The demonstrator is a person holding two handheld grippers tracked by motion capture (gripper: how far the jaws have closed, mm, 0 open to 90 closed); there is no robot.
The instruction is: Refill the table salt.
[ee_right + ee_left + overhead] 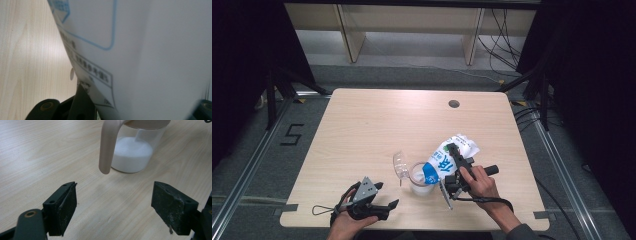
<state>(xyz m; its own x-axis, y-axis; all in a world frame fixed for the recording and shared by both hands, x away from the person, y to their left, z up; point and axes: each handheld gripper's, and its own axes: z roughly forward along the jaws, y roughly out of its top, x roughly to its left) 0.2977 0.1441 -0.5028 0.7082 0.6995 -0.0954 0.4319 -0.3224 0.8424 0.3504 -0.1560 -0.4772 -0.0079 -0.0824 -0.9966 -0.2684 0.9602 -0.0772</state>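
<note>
The right gripper [455, 165] clamps a white-and-blue plastic bag [447, 159], tilted over a clear plastic jar [419, 181] holding white powder. The left gripper [382, 196] rests gaping near the wooden table [362, 130]'s front edge.

the jar [421, 180] stands on the worktop [362, 130] near its front edge, a little right of the middle. its lid [400, 165] hangs open just to the jar's left. the bag [447, 157] tilts over the jar from the right, its lower end at the jar's mouth, its upper end toward the right edge, gripped by the right tongs [455, 162]. the left tongs [384, 197] sit by the front edge, left of the jar, apart from it. a hole [454, 104] lies near the far edge, toward the right corner.
</note>
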